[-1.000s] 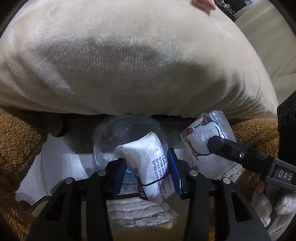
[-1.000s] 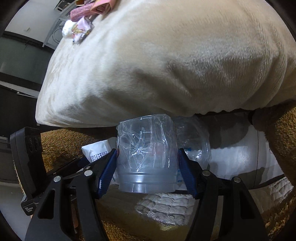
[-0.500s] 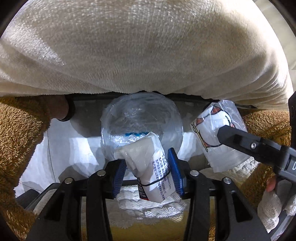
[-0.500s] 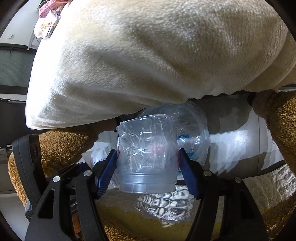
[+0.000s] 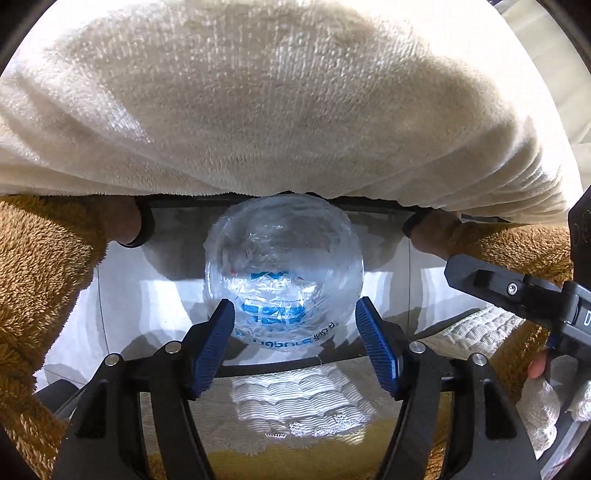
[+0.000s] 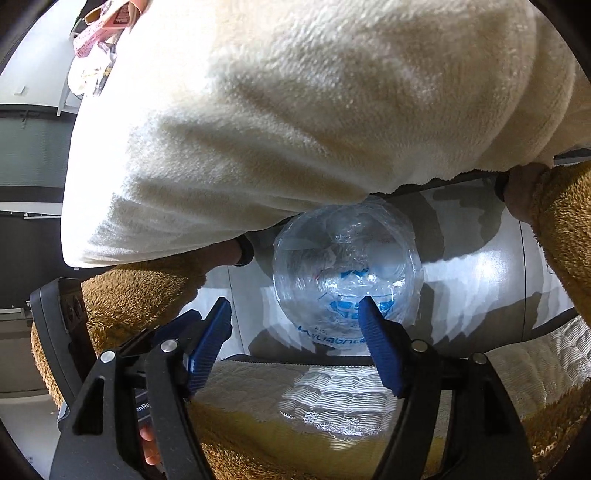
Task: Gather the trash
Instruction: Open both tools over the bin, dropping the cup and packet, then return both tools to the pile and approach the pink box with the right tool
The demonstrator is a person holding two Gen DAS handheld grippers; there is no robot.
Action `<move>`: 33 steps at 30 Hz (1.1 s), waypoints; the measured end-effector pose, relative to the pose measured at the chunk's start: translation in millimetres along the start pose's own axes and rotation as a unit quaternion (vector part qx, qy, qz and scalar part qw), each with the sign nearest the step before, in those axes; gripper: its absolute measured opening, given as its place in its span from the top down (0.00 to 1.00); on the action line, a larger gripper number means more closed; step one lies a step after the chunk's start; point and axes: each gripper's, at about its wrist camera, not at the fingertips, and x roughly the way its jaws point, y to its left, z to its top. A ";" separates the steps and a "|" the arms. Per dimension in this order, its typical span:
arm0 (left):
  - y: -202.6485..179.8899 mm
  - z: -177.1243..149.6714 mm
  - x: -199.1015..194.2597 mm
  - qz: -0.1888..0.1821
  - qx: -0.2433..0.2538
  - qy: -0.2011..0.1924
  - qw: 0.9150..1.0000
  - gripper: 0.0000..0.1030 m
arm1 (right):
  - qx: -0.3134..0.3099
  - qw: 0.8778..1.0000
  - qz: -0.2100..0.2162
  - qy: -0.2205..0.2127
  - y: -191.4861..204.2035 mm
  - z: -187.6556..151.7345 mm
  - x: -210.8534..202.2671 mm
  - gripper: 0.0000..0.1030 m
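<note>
A clear plastic trash bag [image 5: 282,266] with blue print hangs open below the edge of a cream plush cushion [image 5: 258,103]; crumpled clear plastic lies inside it. It also shows in the right wrist view [image 6: 345,269]. My left gripper [image 5: 295,332] is open and empty just in front of the bag's mouth. My right gripper [image 6: 295,332] is open and empty, its right finger over the bag's lower edge. The right gripper's black body [image 5: 517,295] shows at the right of the left wrist view.
Brown fuzzy fabric [image 5: 37,277] flanks the bag on both sides. A white glossy floor [image 6: 480,269] lies behind it. A white quilted pad [image 5: 295,398] lies under the grippers. Pink wrappers [image 6: 107,22] sit on the cushion's far top.
My left gripper opened and let go of the white wrapper. My right gripper opened and let go of the clear cup. Both items are gone from the fingers; the bag now fills the middle.
</note>
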 end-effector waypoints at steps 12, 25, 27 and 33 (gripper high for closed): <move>-5.7 -12.4 -31.2 -0.022 0.030 -0.070 0.997 0.35 | -0.071 0.996 0.019 -0.053 14.4 -17.5 -36.3 0.31; -2.6 -23.5 -98.3 -0.090 0.069 -0.184 0.976 0.35 | -0.220 0.954 0.011 -0.206 50.2 -49.0 -109.7 0.24; -1.3 -21.1 -108.0 -0.093 0.072 -0.203 0.972 0.35 | -0.246 0.943 0.003 -0.224 56.5 -51.4 -116.3 0.24; 3.7 -5.2 -138.4 -0.087 0.083 -0.257 0.959 0.35 | -0.307 0.918 -0.008 -0.252 73.6 -39.2 -136.0 0.18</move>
